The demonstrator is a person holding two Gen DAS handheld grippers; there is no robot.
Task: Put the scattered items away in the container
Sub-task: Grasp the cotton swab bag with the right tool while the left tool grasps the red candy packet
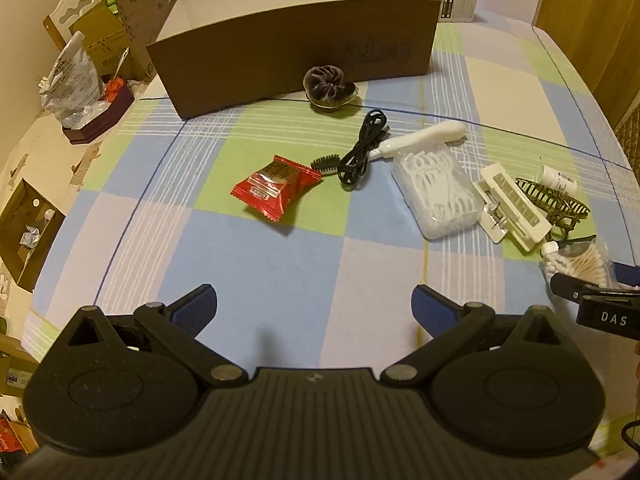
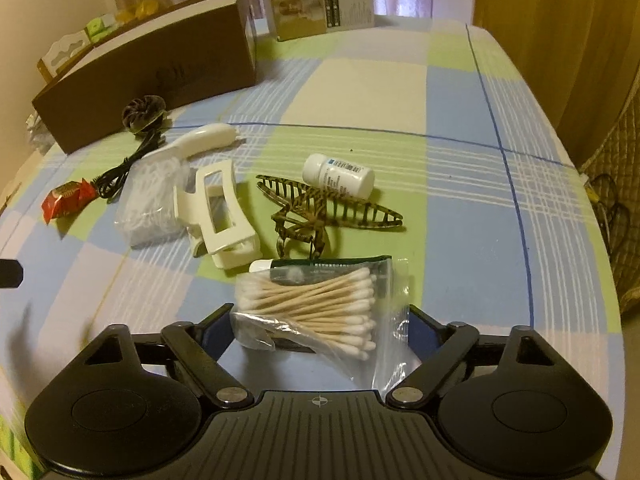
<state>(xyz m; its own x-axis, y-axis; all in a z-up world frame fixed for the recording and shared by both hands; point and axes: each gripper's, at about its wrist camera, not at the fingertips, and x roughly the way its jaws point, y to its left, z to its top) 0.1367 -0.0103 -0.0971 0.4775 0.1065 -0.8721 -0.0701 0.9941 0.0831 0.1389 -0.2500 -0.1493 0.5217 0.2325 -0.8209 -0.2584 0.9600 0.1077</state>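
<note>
Two low, near wrist views toward shared box (image 1: 288, 52).

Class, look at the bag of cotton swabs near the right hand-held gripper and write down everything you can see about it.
The bag of cotton swabs is a clear plastic zip bag lying flat on the checked tablecloth. Inside is a bundle of wooden-looking sticks with white tips, lying roughly parallel. Its near end sits between the open fingers of the right hand-held gripper; whether they touch it is unclear. A small dark green tube with a white cap lies against its far edge.

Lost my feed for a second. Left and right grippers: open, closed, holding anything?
Left gripper: open, empty, above the tablecloth.
Right gripper: open, fingers either side of the cotton swab bag, not clamped.
</note>
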